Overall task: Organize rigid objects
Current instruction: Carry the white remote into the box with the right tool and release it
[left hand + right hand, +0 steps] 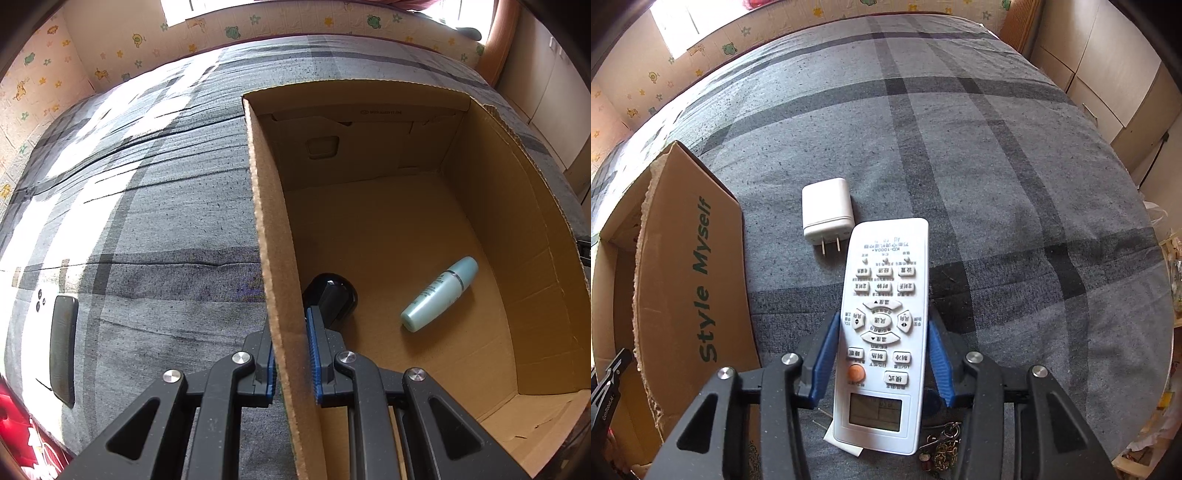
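Left tool (291,354) clamped on the cardboard box (275,258) wall; bottle (439,294) lies inside. Right tool (882,350) part-open, straddling the white remote (884,317) on the bed (997,184); contact unclear. Charger (827,212) just beyond.

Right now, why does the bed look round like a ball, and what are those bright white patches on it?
In both views the fisheye lens bends straight things, so the flat bedspread bulges and the cardboard box walls curve. In the left wrist view, sunlight from the window washes out the cloth into white patches. In the right wrist view the light is even and the remote is sharp.
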